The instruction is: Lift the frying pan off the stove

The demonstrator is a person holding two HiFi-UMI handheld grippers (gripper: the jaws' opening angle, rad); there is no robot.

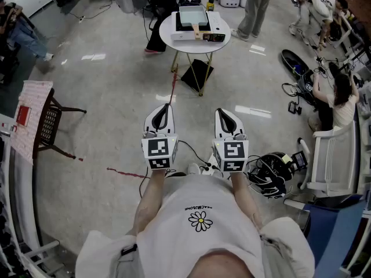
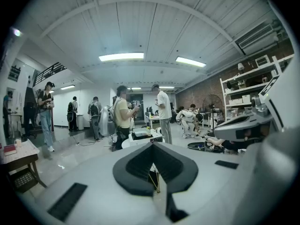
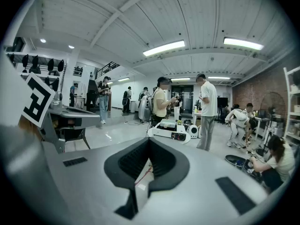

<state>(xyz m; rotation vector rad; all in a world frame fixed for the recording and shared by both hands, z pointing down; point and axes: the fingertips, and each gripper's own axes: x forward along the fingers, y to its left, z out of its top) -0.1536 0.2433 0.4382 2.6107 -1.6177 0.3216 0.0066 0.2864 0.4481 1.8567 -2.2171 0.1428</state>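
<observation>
Side by side, held out level, left gripper point(image 1: 166, 107) and right gripper point(image 1: 222, 112) have jaws pressed together, empty. Open floor point(image 1: 116, 91) separates them from the round table point(image 1: 197, 49), where what seems the frying pan point(image 1: 192, 17) sits on the stove point(image 1: 176, 36).

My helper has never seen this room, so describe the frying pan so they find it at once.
Find the small round white table on gold legs, out on the open floor straight ahead. On it lies a flat white stove, and the frying pan sits on that: squarish, pale grey-blue inside, with a light wooden handle, the only cookware there.
</observation>
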